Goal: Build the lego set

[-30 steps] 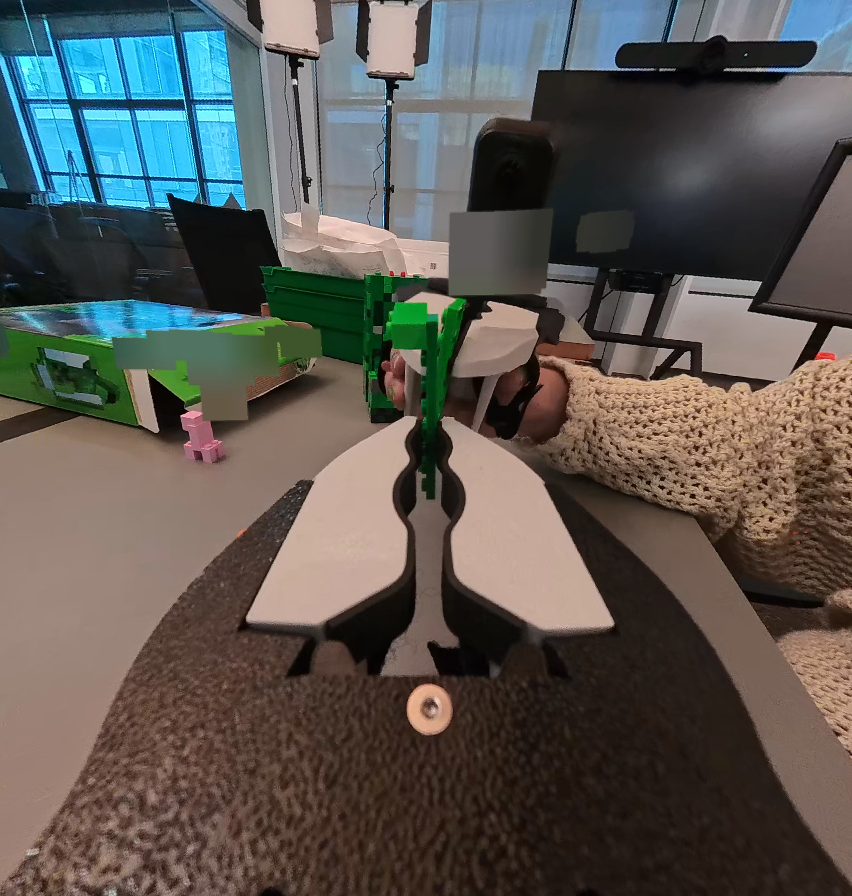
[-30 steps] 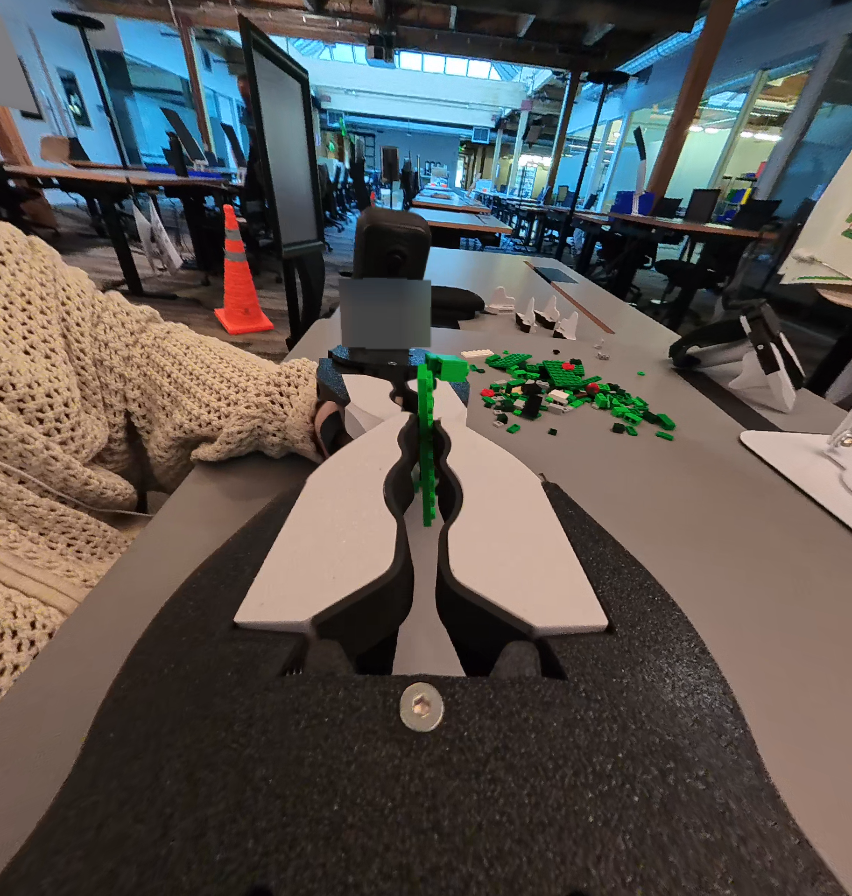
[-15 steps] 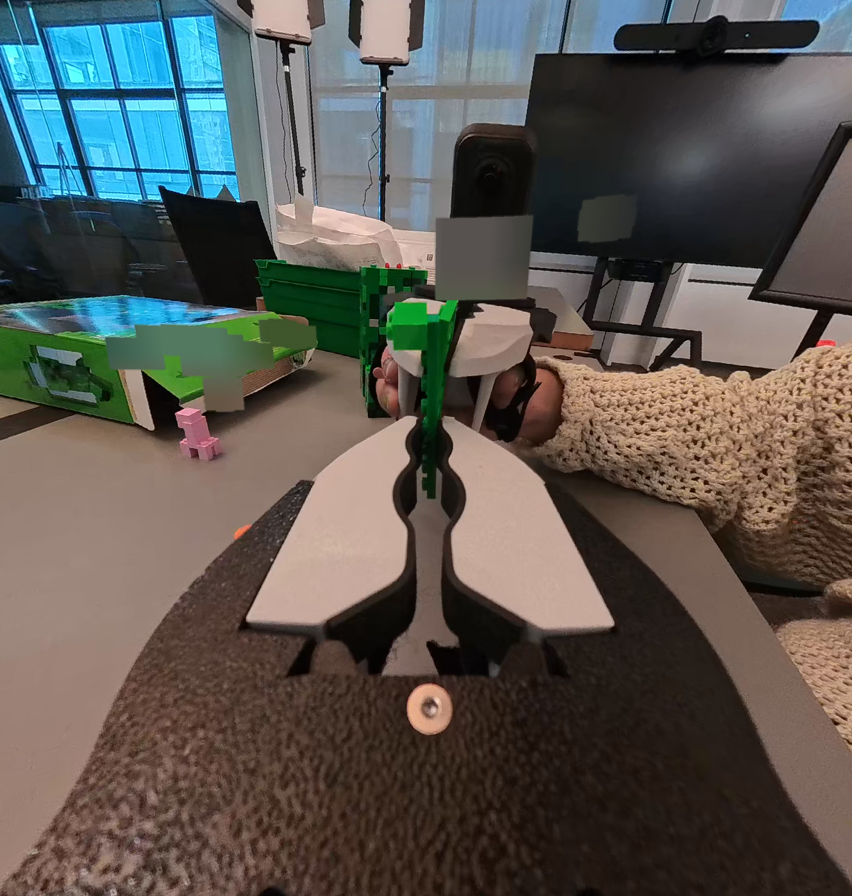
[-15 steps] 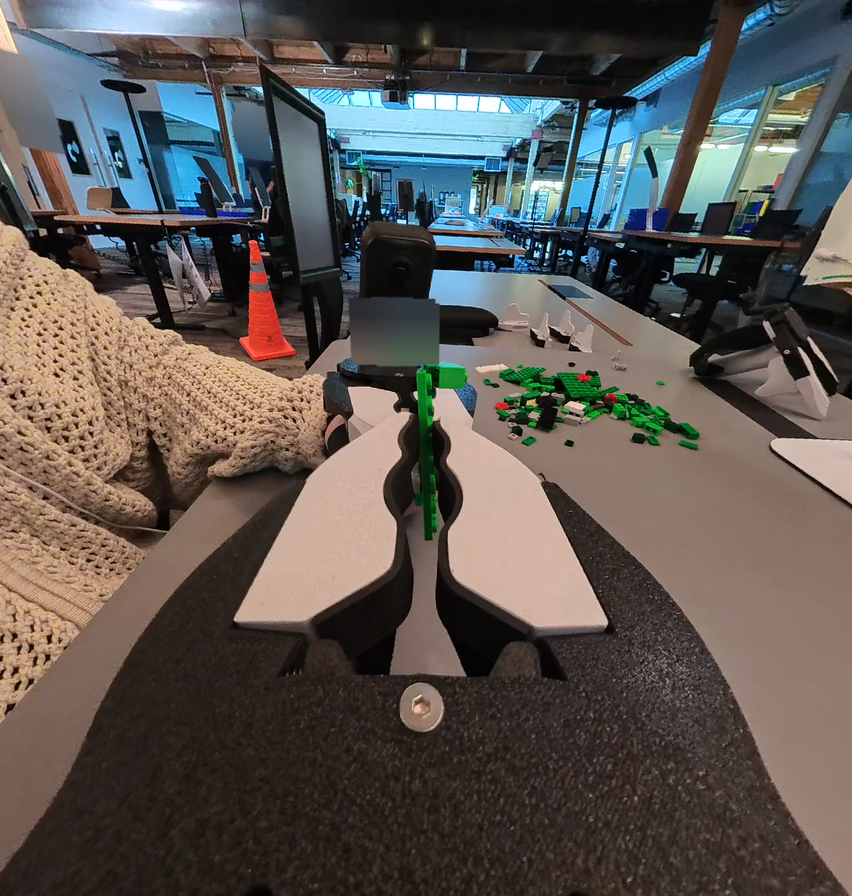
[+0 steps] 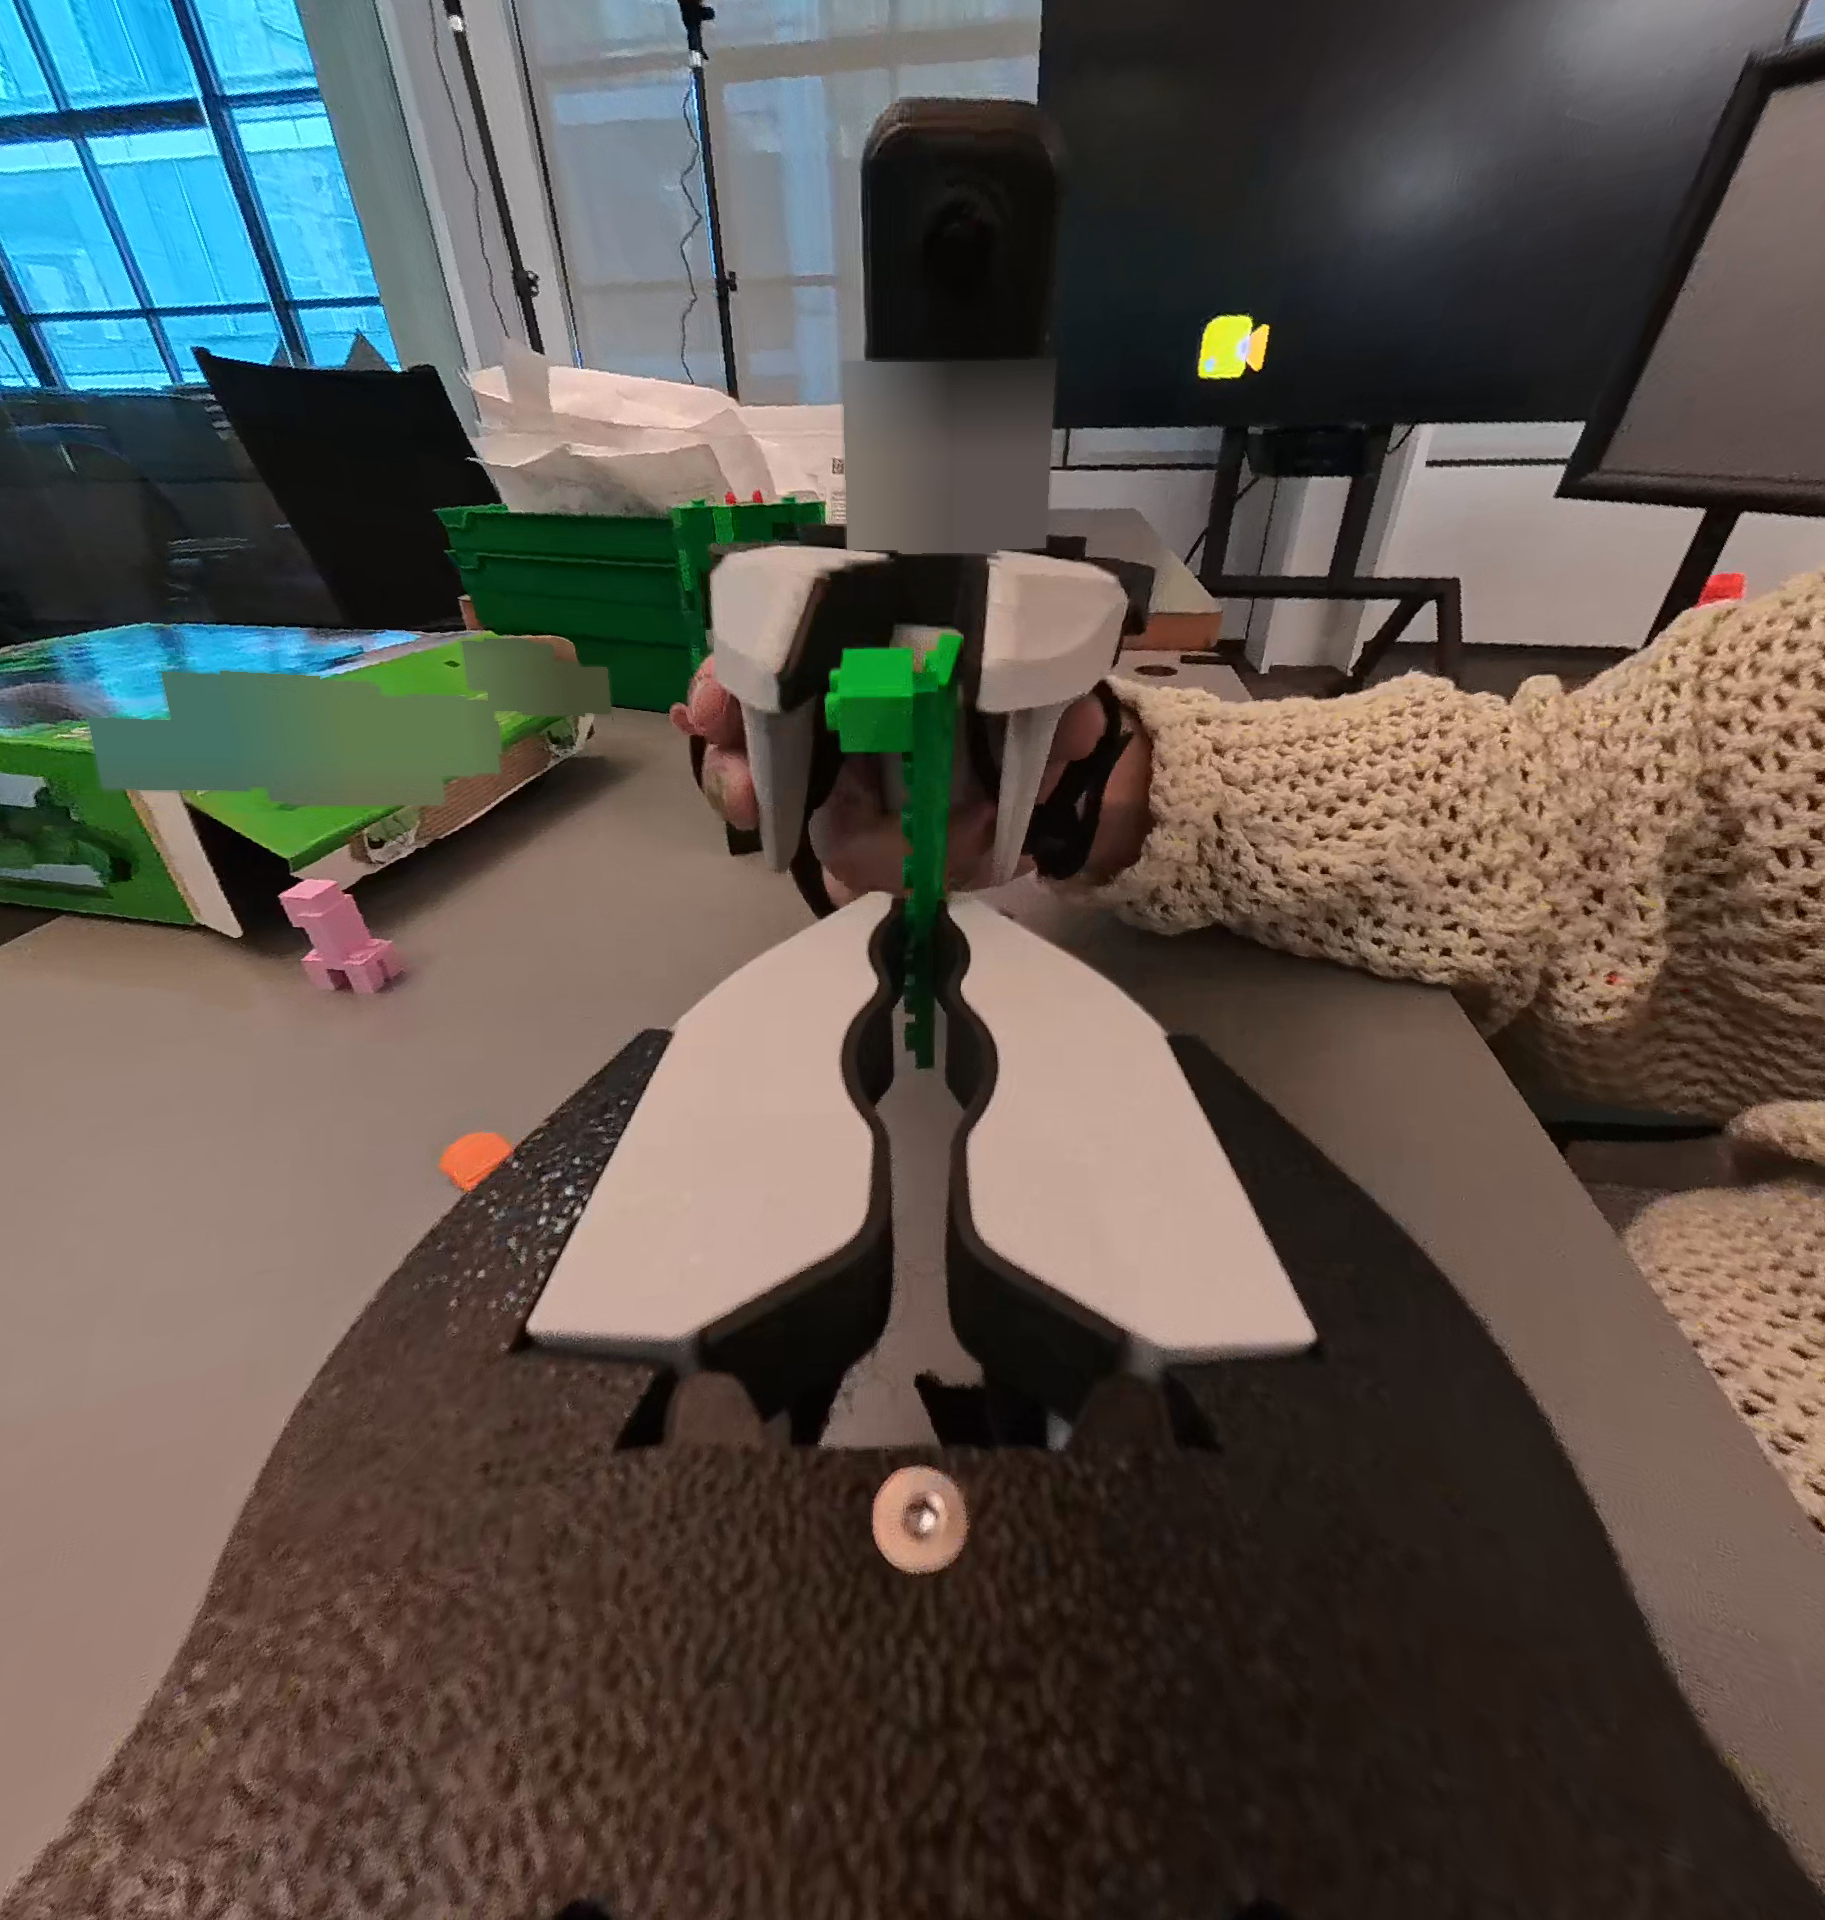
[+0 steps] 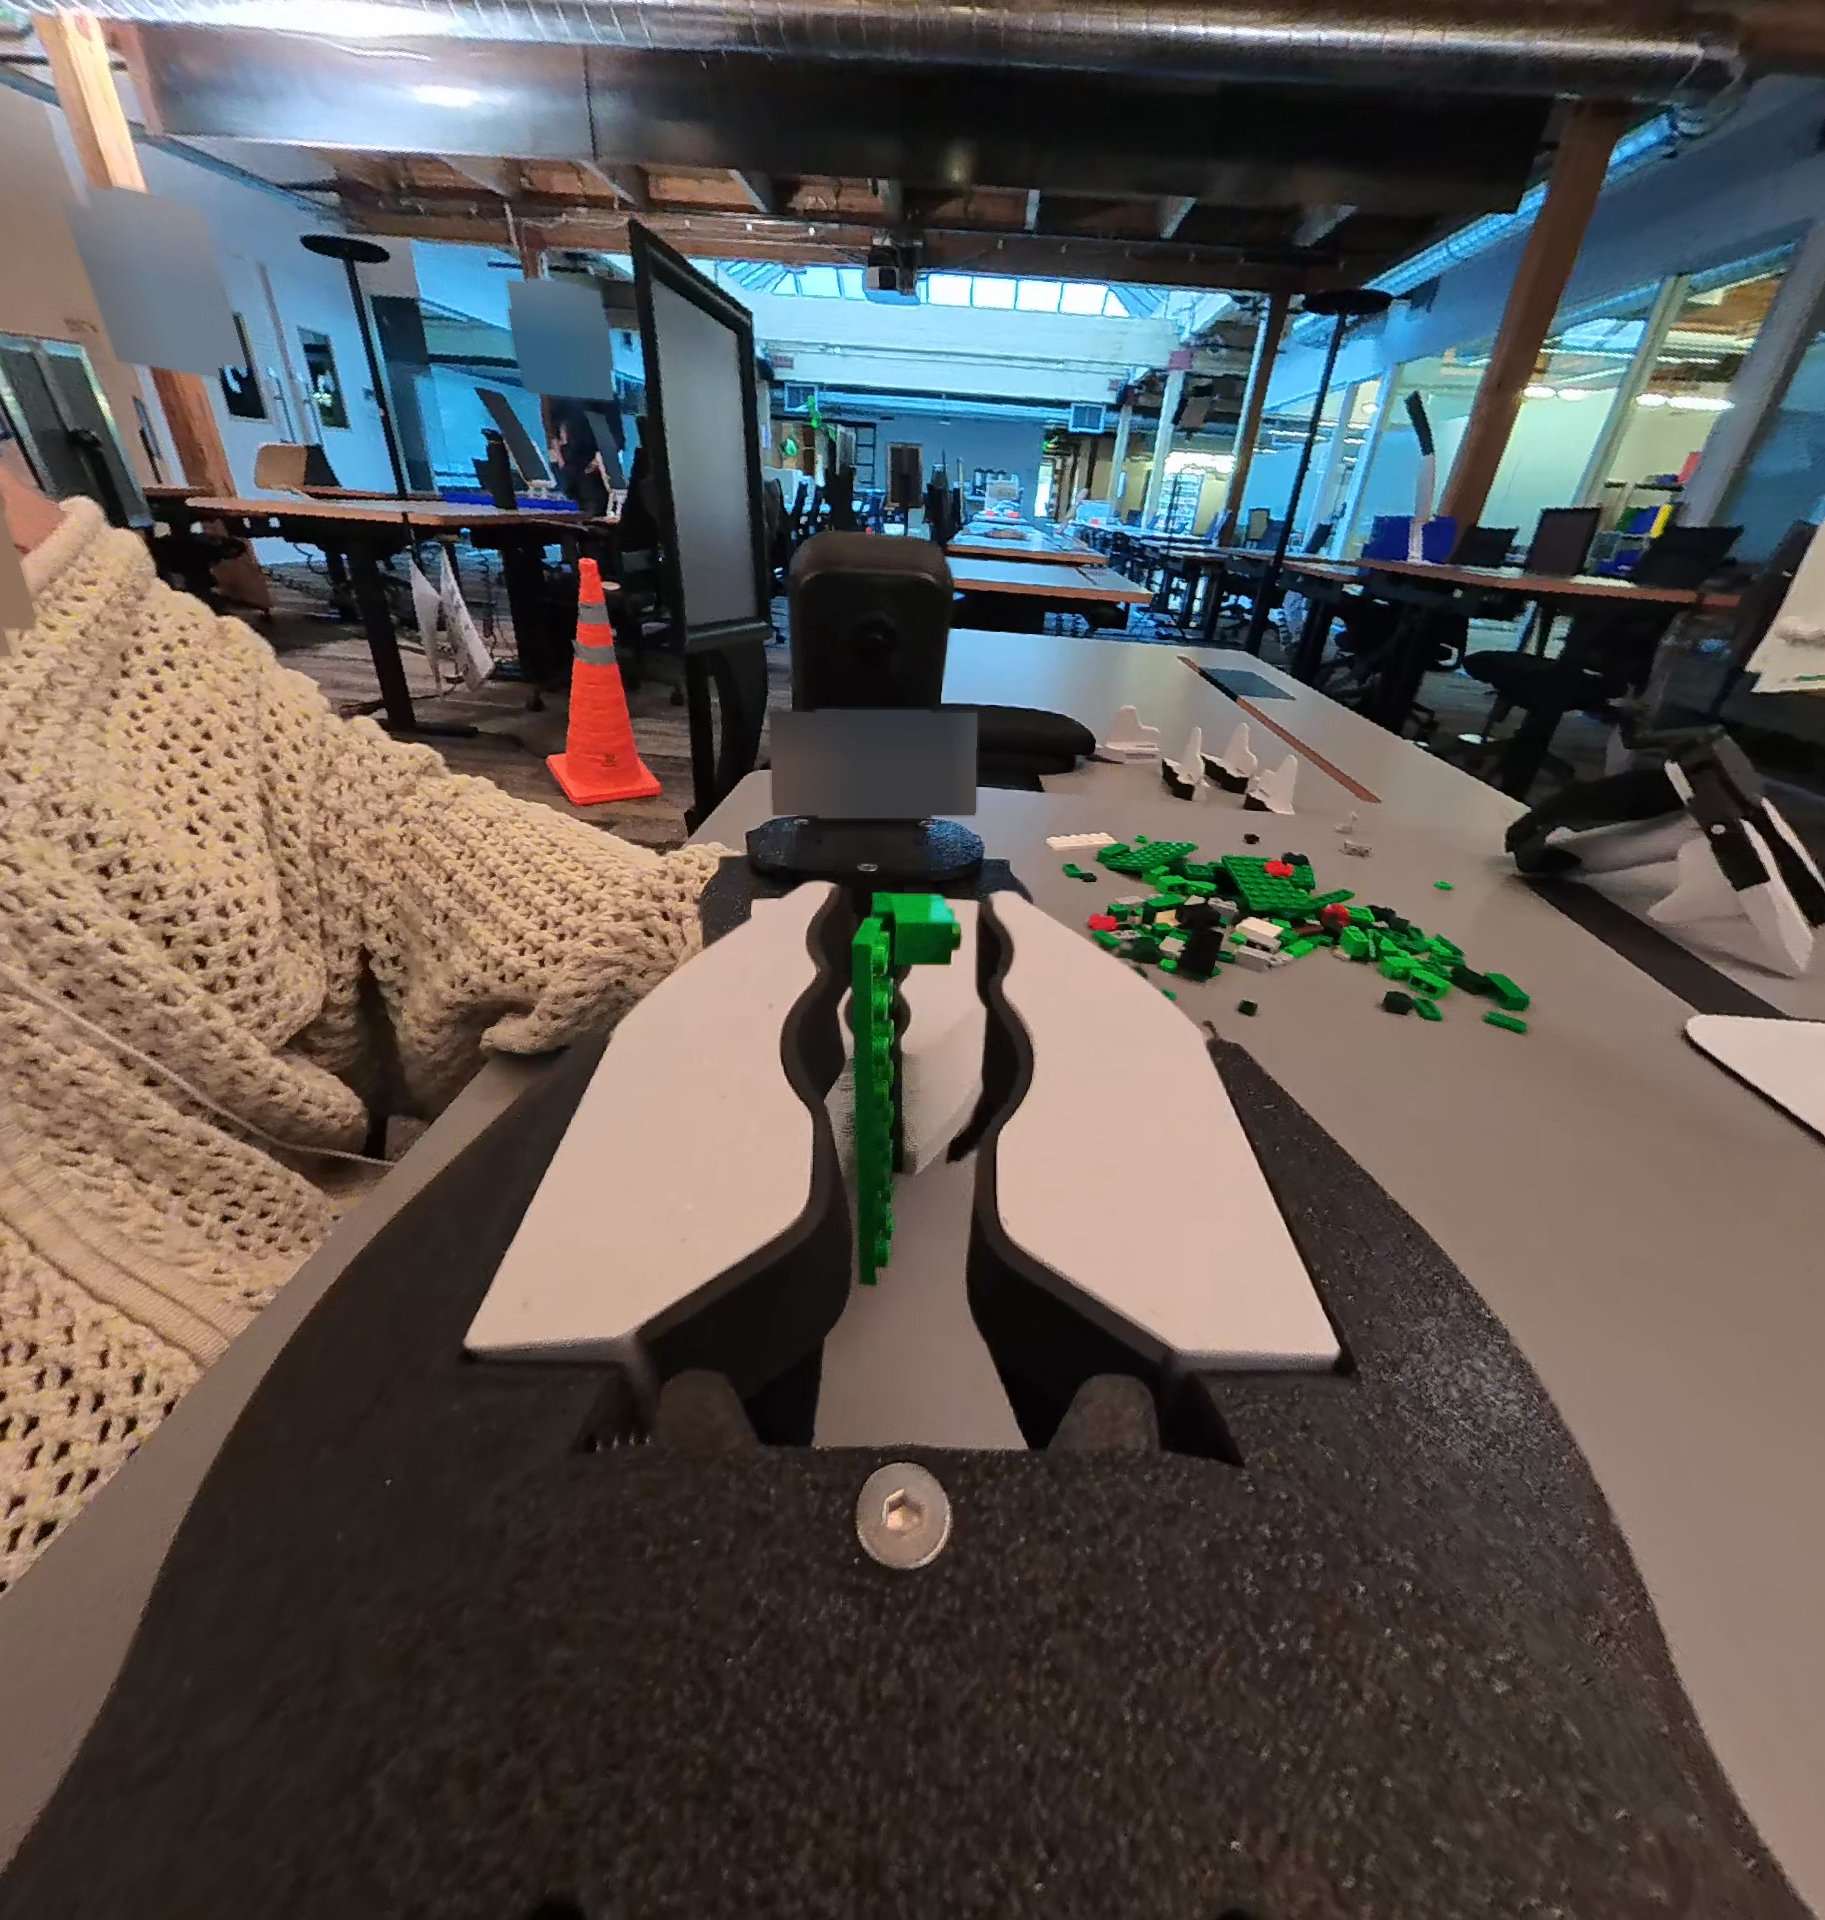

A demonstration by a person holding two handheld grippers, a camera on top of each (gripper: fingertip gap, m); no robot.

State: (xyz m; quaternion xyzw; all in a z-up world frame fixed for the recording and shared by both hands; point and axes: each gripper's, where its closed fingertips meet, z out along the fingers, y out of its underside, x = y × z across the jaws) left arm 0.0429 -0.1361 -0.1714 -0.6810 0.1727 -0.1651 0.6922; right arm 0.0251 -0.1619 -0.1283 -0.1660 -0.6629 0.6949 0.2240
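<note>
A thin green lego plate stands on edge in the air, with a bright green brick on its top left. My left gripper is shut on the plate's near end. My right gripper faces it from the far side with its fingers spread wide of the plate. In the right wrist view the plate stands in the gap of my open right gripper, touching neither finger. A white finger of the left gripper shows behind it.
A pile of loose green, black and red bricks lies on the grey table. A green set box, a pink pig figure and an orange piece lie left. Stacked green trays stand behind. A person's knitted sleeve is at the table edge. The pink pig figure is about equally far from each gripper, around 25 centimeters.
My right gripper has opened and let go of the green plate. My left gripper still holds it. Both grippers have tilted and drawn a little closer together.
</note>
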